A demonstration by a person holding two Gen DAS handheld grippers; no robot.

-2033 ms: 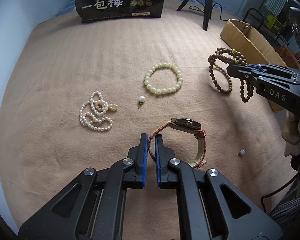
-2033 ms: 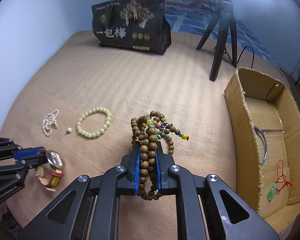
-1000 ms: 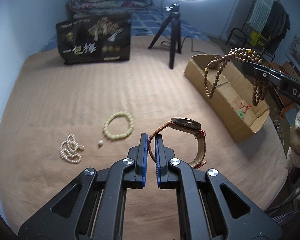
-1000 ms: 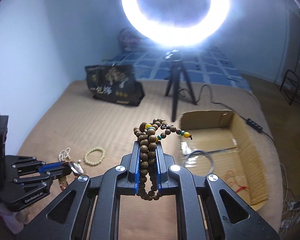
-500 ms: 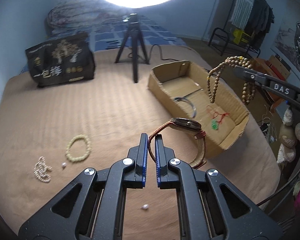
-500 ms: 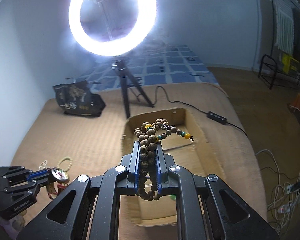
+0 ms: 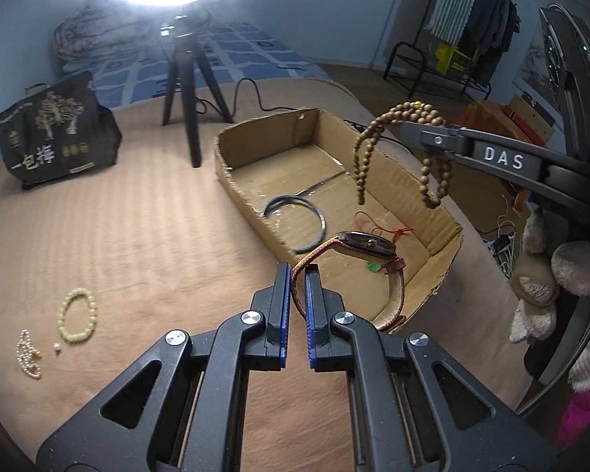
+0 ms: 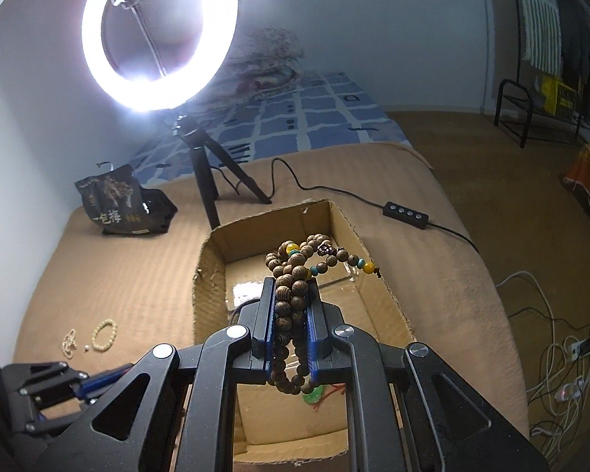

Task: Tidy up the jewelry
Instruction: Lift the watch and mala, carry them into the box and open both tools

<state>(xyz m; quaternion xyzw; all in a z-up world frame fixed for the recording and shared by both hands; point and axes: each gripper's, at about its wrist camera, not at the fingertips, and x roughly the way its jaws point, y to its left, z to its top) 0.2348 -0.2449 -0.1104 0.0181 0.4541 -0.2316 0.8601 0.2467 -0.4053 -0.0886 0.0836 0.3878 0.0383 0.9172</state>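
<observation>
My left gripper [image 7: 298, 275] is shut on the red-brown strap of a wristwatch [image 7: 367, 242], which hangs above the near corner of the cardboard box [image 7: 235, 181]. My right gripper [image 8: 291, 287] is shut on a bundle of brown wooden beads [image 8: 291, 271] above the box [image 8: 206, 275]. In the left wrist view the right gripper [image 7: 405, 128] reaches in from the right with loops of the beads [image 7: 363, 157] dangling over the box. Inside the box lie a dark bangle [image 7: 318, 220] and a green pendant on red cord [image 7: 371, 265]. A pale bead bracelet [image 7: 78, 316], a pearl string [image 7: 27, 354] and a loose pearl [image 7: 57, 348] lie on the tan blanket.
A ring light on a black tripod [image 7: 188, 90] stands just behind the box, its cable and controller [image 8: 405, 209] trailing right. A black printed bag [image 7: 54, 137] sits at the back left. A plush toy [image 7: 562, 275] hangs at the right, past the bed edge.
Both grippers have swung right across the blanket, still holding the watch and the beads. The box has come from the right side to directly under them; the bracelet and pearls have slid far left.
</observation>
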